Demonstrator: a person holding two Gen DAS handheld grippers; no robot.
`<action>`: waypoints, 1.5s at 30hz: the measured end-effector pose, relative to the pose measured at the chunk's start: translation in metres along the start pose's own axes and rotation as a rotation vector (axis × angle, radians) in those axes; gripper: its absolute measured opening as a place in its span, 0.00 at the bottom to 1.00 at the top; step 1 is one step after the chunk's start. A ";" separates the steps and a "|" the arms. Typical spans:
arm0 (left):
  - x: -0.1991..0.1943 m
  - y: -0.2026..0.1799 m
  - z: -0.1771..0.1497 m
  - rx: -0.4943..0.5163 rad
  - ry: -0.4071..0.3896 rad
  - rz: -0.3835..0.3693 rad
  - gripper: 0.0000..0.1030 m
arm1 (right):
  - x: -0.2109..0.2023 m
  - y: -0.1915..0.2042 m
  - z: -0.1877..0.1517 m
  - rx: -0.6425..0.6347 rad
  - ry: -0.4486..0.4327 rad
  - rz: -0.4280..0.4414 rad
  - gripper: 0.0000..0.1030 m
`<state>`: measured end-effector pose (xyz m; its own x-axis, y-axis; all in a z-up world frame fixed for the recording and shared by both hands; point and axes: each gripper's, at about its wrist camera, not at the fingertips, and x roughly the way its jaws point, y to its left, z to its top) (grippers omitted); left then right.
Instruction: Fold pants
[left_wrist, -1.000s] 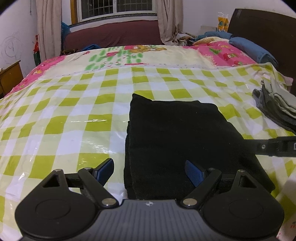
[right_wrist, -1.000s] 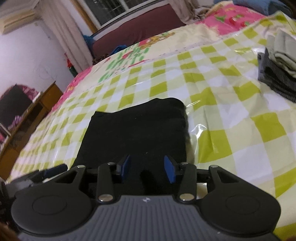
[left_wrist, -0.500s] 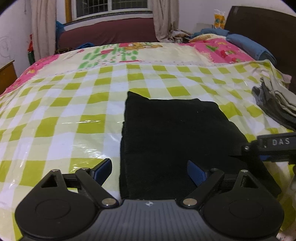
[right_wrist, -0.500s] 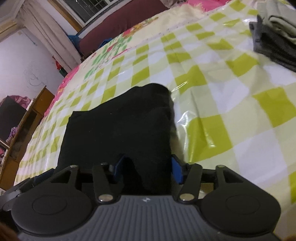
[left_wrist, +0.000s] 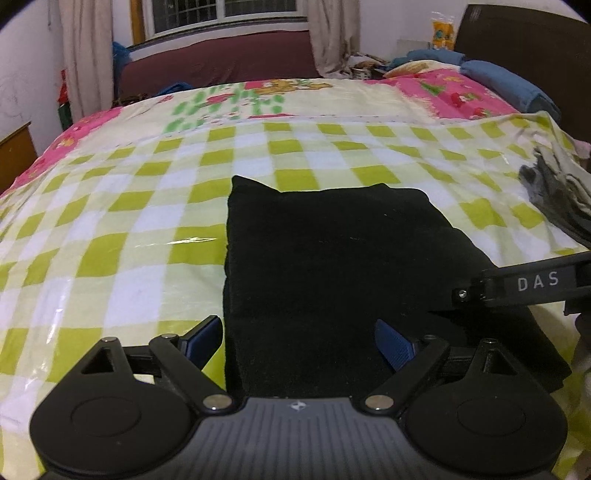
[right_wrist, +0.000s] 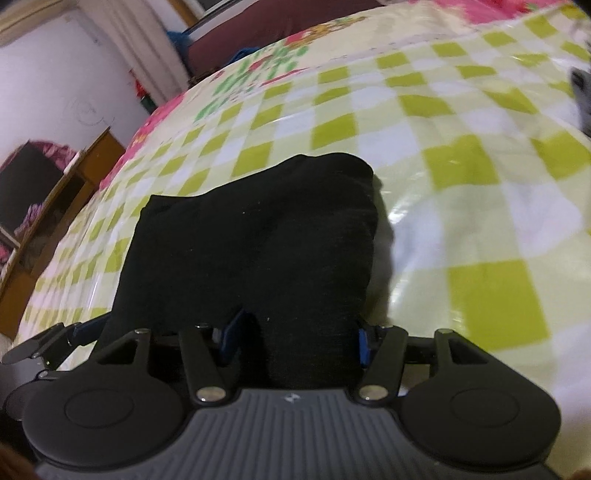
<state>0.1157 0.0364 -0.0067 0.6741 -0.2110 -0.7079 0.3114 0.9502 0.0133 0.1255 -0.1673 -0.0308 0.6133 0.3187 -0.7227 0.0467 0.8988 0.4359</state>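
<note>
The black pants (left_wrist: 332, 266) lie folded in a thick rectangle on the green-checked bed cover; they also show in the right wrist view (right_wrist: 251, 236). My left gripper (left_wrist: 297, 341) is open at the near edge of the pants, its left finger over the cover and its right finger over the cloth. My right gripper (right_wrist: 295, 338) straddles the near right corner of the pants, with black cloth filling the gap between its jaws. Its side shows in the left wrist view (left_wrist: 517, 288).
A stack of folded grey and beige clothes (left_wrist: 554, 192) sits at the right edge of the bed. Blue bedding (left_wrist: 509, 85) and a dark headboard (left_wrist: 524, 40) stand at the far right. A wooden cabinet (right_wrist: 55, 206) is left of the bed.
My right gripper has pushed forward onto the near right corner of the pants, and cloth now sits between its jaws. My left gripper stays open and has shifted slightly.
</note>
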 end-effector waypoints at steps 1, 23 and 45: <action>0.000 0.005 0.000 -0.007 0.000 0.006 1.00 | 0.004 0.006 0.001 -0.013 0.006 0.005 0.57; -0.017 0.203 -0.024 -0.221 -0.004 0.295 1.00 | 0.141 0.227 0.022 -0.349 0.157 0.190 0.58; -0.061 0.171 -0.025 -0.226 -0.014 0.436 1.00 | 0.044 0.209 -0.005 -0.314 -0.022 0.210 0.56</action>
<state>0.1113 0.2169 0.0209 0.7184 0.2161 -0.6612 -0.1540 0.9764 0.1517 0.1588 0.0356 0.0257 0.6006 0.5026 -0.6218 -0.3239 0.8640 0.3855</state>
